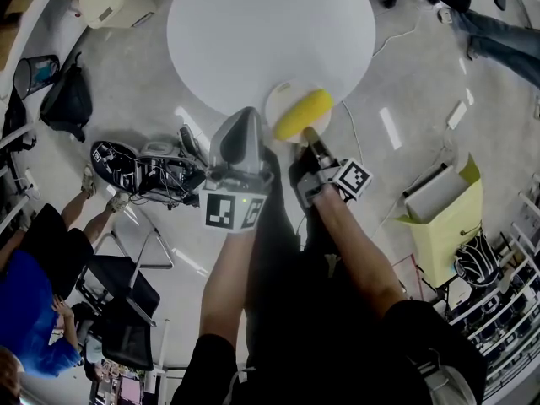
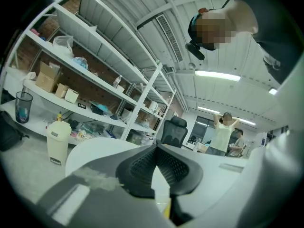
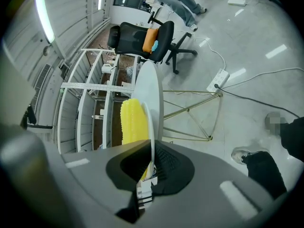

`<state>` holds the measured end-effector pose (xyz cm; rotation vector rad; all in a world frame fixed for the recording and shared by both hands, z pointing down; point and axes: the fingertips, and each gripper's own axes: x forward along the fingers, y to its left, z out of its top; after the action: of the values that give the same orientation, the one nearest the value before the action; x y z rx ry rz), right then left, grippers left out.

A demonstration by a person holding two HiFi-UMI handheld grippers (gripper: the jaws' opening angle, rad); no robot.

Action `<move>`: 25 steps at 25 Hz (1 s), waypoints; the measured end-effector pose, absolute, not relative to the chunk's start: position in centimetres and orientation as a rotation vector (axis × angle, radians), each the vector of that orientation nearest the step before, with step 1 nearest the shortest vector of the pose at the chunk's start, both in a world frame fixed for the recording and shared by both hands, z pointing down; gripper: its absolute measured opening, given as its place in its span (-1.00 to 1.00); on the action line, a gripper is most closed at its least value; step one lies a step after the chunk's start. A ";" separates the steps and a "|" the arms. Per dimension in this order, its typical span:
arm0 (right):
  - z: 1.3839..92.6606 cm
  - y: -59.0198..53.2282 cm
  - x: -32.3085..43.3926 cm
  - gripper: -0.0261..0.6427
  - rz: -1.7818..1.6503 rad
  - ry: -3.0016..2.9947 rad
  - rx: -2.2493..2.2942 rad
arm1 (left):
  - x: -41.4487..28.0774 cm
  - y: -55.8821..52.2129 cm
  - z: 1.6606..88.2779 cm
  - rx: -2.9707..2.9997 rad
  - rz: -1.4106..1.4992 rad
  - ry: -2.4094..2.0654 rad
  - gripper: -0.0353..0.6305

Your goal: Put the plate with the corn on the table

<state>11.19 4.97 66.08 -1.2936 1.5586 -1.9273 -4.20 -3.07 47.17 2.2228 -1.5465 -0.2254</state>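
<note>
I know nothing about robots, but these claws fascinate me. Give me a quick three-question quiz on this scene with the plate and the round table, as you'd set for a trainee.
1. Pick one: what lies on the plate? A) a banana B) a cob of corn C) a lemon
2. True or false: the right claw is shut on the plate's rim.
3. Fill in the blank: the round table top is ___ in colour.

Key: 1 B; 2 true; 3 white.
</note>
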 end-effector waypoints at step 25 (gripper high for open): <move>67.3 5.3 10.9 -0.83 -1.912 1.519 -1.361 | -4.7 -2.2 48.3 2.201 -0.237 -1.530 -0.89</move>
<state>10.89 5.29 67.35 -1.3607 1.5189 -1.9120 -4.75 -2.19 48.26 2.2005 -1.5301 -0.2368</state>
